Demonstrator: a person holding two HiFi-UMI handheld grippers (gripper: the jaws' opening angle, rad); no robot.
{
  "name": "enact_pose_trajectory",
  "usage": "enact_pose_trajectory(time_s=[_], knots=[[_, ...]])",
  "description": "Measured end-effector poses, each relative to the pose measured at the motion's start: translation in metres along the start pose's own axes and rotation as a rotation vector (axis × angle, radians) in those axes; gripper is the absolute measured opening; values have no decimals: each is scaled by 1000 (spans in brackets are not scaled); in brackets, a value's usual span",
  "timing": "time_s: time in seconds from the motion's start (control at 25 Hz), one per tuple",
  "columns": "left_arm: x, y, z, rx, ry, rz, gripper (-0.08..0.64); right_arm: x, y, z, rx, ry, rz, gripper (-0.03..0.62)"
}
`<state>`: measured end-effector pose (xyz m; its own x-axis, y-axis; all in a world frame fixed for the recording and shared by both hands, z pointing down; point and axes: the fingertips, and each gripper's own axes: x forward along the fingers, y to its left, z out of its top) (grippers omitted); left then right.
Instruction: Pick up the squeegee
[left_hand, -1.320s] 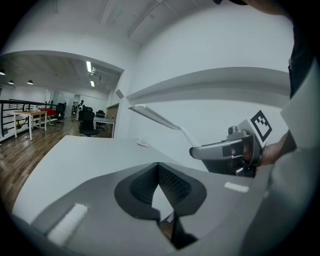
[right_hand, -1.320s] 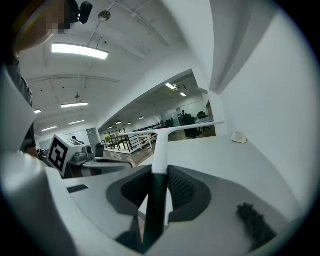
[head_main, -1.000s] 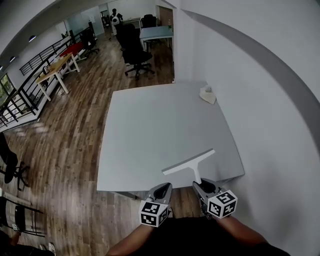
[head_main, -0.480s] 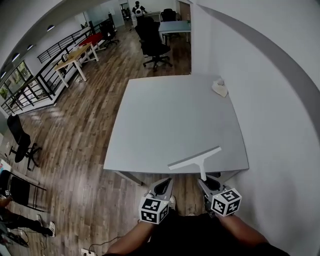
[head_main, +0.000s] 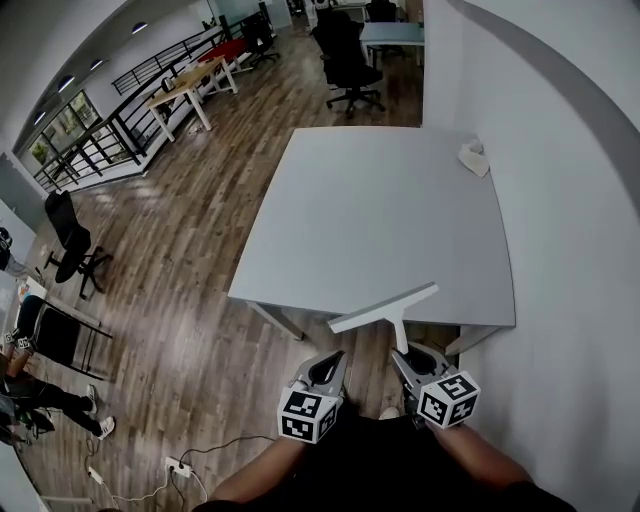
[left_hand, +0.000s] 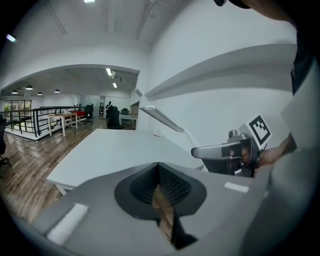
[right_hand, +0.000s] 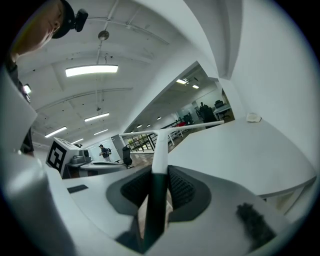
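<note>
**Left gripper** (head_main: 333, 363): at 6 o'clock of the head view, with a marker cube at its rear. The jaws are closed tip to tip with nothing between them. Wood floor (head_main: 200, 300) shows through the slot behind the tips.

**Right gripper** (head_main: 404, 353): at 5 o'clock, just beside the left one. The jaws are clamped on the squeegee's handle.

**Squeegee** (head_main: 385, 307): white and T-shaped. The handle runs from the right gripper's jaws toward 12 o'clock. The blade lies crosswise, and its far end slants toward 1 o'clock. It is carried in the air, off the table, with the blade seen across the table's near edge.

**Table** (head_main: 390, 210): pale grey, at 12 o'clock from both grippers, set against the white wall (head_main: 570, 230) at 3 o'clock.

**Crumpled cloth** (head_main: 473, 158): white, on the table's far corner at 1 o'clock, beside the wall.

**Cable** (head_main: 150, 480): lies on the floor at 7 o'clock.

**Black chair** (head_main: 70, 245): at 9 o'clock, well apart from the table.

**Office chair** (head_main: 345, 60): black, beyond the table's far edge at 12 o'clock.

**Wooden tables** (head_main: 190, 88): at 11 o'clock, beside a black railing (head_main: 120, 150).
</note>
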<state>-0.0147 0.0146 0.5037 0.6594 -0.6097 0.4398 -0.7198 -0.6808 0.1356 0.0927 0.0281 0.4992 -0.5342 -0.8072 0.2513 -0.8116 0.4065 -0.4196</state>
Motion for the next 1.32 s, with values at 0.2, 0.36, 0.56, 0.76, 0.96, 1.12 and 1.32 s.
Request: enact_pose_trajectory(time_s=[0.2, 0.36, 0.56, 0.76, 0.96, 1.12, 1.32], knots=[[5, 0, -2, 19, 2, -37, 6, 0, 0, 1, 7, -24, -17, 101], [7, -4, 2, 38, -1, -69, 8, 0, 3, 2, 12, -35, -30, 101], [2, 19, 0, 50, 15, -80, 6, 17, 11, 7, 14, -43, -51, 101], [-5, 49, 6, 40, 11, -99, 6, 45, 24, 11, 20, -58, -76, 101], [-11, 78, 6, 59, 2, -131, 8, 74, 47, 15, -6, -73, -88, 101], [-21, 100, 5, 51, -8, -145, 8, 88, 57, 8, 1, -70, -126, 101], [-33, 133, 5, 46, -4, -142, 6, 112, 68, 4, 21, -74, -153, 101]])
